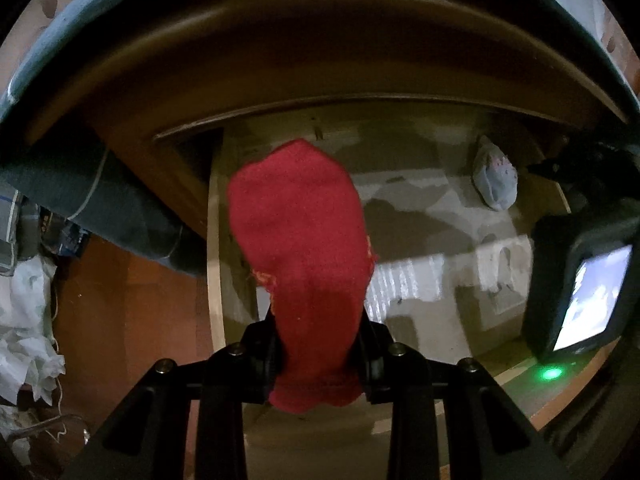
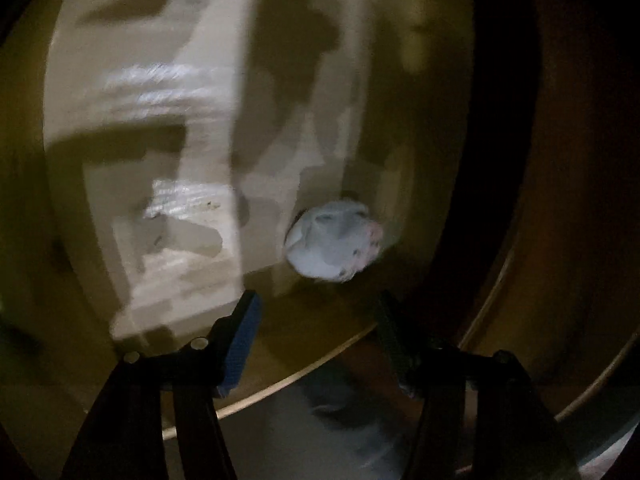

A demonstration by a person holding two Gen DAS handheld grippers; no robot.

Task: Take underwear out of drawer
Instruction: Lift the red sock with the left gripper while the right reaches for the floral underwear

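My left gripper [image 1: 318, 344] is shut on a red piece of underwear [image 1: 300, 232], which hangs forward over the open drawer [image 1: 420, 208]. A pale blue-white rolled piece of underwear [image 1: 495, 184] lies at the drawer's far right corner. In the right wrist view the same pale piece [image 2: 334, 240] lies on the drawer bottom [image 2: 160, 160], a little ahead of my right gripper [image 2: 316, 320], which is open and empty above the drawer's near edge. The right gripper's body with its lit screen shows in the left wrist view [image 1: 588, 292].
The drawer's wooden front and the furniture body [image 1: 280, 64] arch over the far side. A dark cloth edge [image 1: 100, 184] and white crumpled fabric [image 1: 28, 320] lie at the left on an orange-brown floor. The right wrist view is blurred and dim.
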